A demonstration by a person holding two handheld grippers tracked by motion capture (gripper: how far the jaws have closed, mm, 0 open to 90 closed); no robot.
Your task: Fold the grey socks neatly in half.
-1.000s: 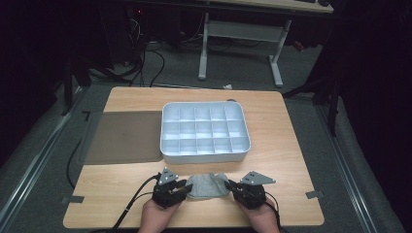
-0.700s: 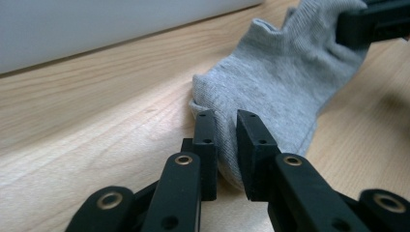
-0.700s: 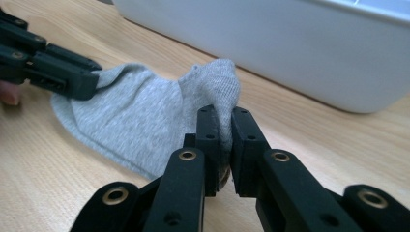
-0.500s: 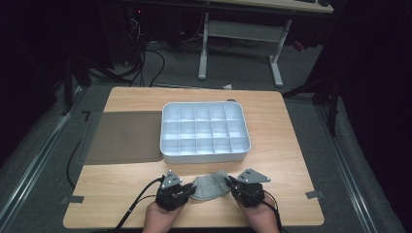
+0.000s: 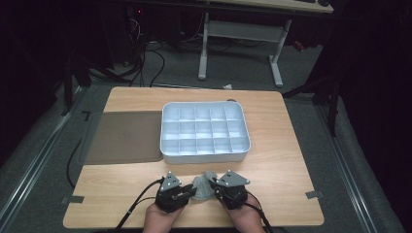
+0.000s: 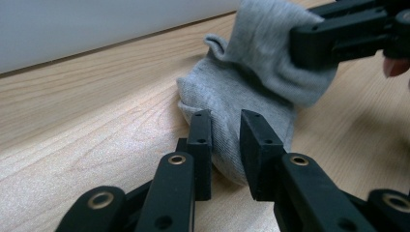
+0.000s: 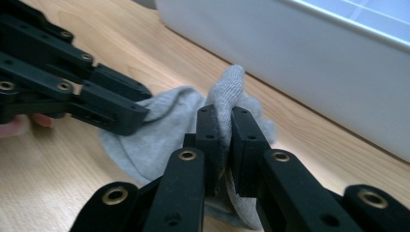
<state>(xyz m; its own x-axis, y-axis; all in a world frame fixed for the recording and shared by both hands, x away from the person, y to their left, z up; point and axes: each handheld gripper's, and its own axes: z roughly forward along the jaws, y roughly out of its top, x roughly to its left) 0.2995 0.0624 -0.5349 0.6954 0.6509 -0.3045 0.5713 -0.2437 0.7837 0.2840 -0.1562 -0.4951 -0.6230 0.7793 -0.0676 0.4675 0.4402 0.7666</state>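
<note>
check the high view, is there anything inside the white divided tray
No, every compartment of the white divided tray looks bare, while the grey sock lies on the table in front of it.

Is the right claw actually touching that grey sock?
Touching. In the right gripper view the right claw has both jaws pressed onto a raised fold of the sock, pinching the cloth with no gap.

Both tongs sit low and face inward, left tongs (image 5: 187, 192) and right tongs (image 5: 212, 190) nearly closed.
</note>
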